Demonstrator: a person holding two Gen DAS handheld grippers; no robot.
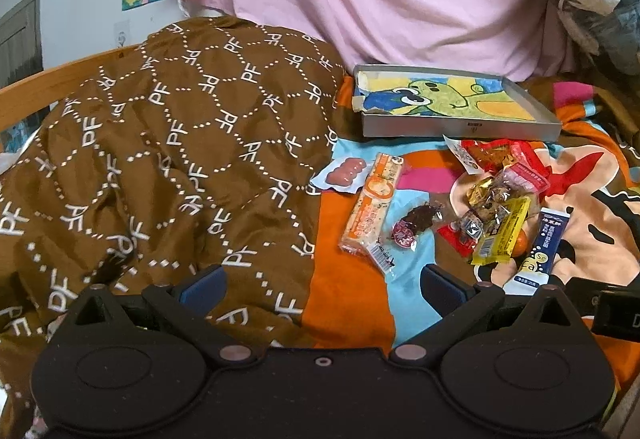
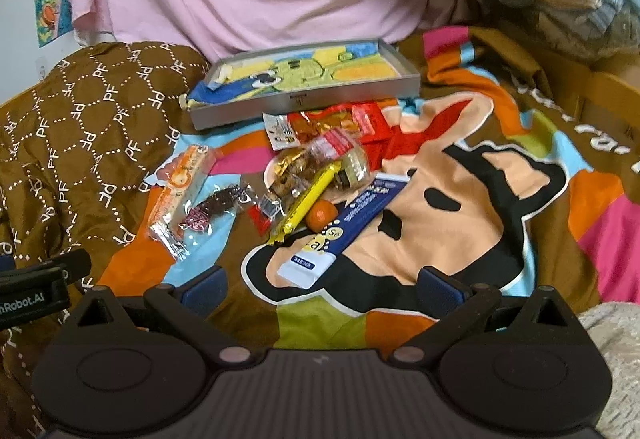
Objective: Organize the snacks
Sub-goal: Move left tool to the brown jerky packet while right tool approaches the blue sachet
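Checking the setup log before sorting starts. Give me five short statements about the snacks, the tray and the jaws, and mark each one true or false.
1. The grey tray already holds several snacks. False: only the cartoon picture lining it shows; the snacks lie on the blanket in front of it.
2. The left gripper has its jaws apart with nothing between them. True.
3. The blue and white stick pack lies nearest the right gripper. True.
4. The right gripper is shut on the yellow bar. False: its jaws are open and the bar lies in the pile.
5. A small orange fruit sits between the yellow bar and the blue and white stick pack. True.
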